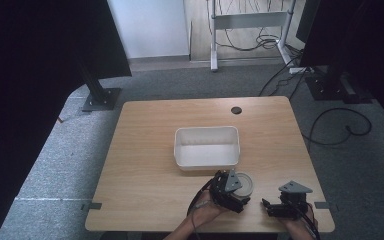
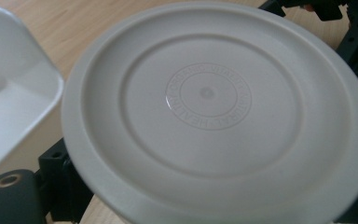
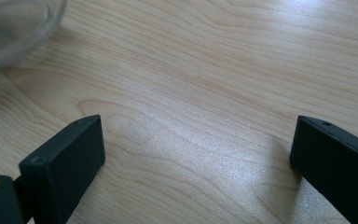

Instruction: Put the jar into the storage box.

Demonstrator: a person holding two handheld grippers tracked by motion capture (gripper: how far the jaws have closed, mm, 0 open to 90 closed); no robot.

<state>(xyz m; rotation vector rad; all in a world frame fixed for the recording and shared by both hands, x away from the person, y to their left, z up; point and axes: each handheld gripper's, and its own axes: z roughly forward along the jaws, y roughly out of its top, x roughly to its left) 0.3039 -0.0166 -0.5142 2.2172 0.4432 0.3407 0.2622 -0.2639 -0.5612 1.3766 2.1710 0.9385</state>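
My left gripper pinches the round lidded container at the tabletop's near edge — just before the white bin. My right gripper rests spread, holding nothing.

The tub sits mid-table; the round lid lies just before it, rightward.
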